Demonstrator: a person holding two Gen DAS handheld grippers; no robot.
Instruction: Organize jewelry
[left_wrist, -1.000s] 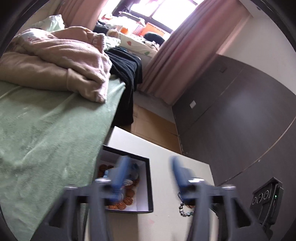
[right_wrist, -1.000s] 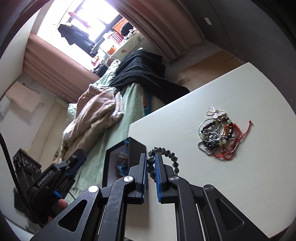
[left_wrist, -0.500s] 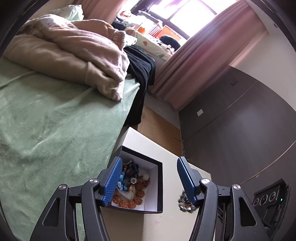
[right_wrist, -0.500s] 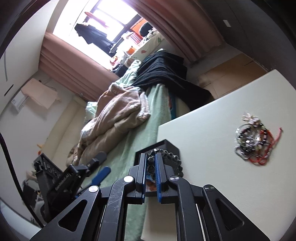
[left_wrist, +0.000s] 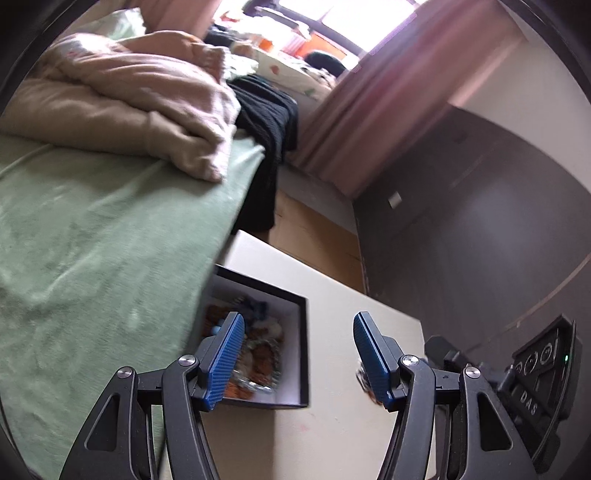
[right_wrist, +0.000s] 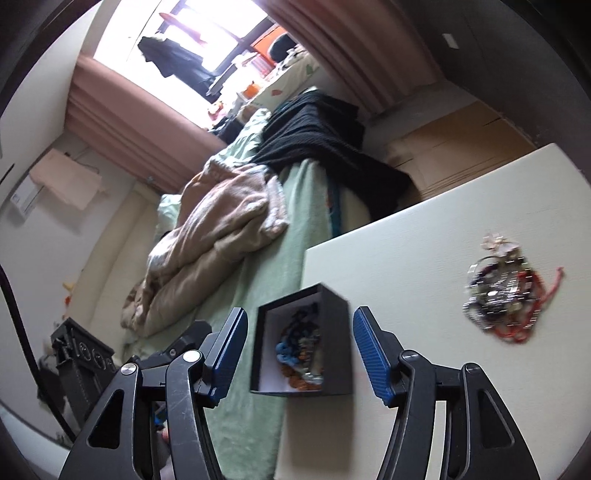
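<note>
Filling the upper left of both views, the green-covered bed (right_wrist: 258, 295) with its rumpled beige blanket (right_wrist: 218, 236) only borders the work; the job sits on the pale table (right_wrist: 406, 258) that runs across the lower right of the right wrist view. At the table's edge beside the bed, in the lower centre of that view, stands the black box (right_wrist: 334, 332), open side up, presumably kept there so both hands can reach it. Its white inside already holds a heap of beads in blue, orange and dark tones, blurred in the left wrist view (left_wrist: 255, 343). Well apart from it, at the right of the frame, lies the loose jewelry pile (right_wrist: 498, 295): silvery chains, dark beads and a red cord tangled together, waiting to be sorted. The right gripper (right_wrist: 299, 350) hangs over the box with jaws spread wide and nothing between them, which suggests a piece has gone in. The left gripper (left_wrist: 295, 354) is likewise wide and empty, framing the box's right wall, likely ready to steady it.
</note>
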